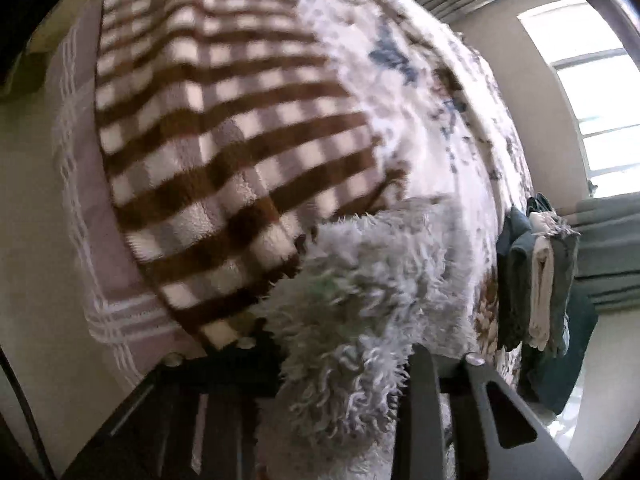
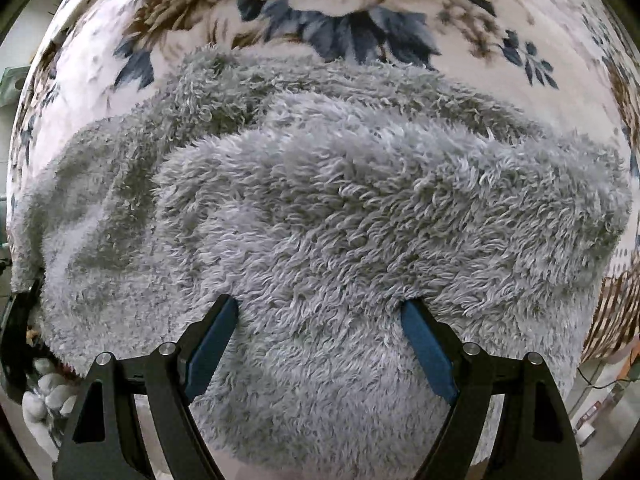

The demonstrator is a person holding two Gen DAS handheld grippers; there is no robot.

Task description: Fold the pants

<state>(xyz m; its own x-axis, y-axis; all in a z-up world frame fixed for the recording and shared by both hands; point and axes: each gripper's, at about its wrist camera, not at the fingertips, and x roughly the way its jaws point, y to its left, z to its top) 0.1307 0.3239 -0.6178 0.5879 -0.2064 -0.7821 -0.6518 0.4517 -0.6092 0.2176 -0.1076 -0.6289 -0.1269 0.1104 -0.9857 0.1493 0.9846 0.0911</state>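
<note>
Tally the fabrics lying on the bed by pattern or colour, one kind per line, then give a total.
Fluffy grey pants: 1
Floral blanket, white with blue and brown flowers: 1
Brown and cream checked blanket: 1
Mauve sheet with white stripes: 1
Total: 4
The dark and cream clothes hanging beside the bed are left out.

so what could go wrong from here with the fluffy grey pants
1. The left gripper pinches only a thick tuft at the edge of the grey pants; the pile may slip out when pulled.
2. The right gripper stands open with its pads sunk in the pile, so closing might also catch the floral blanket beneath.
3. The pants lie bunched in ridges, so a fold now may come out uneven.
</note>
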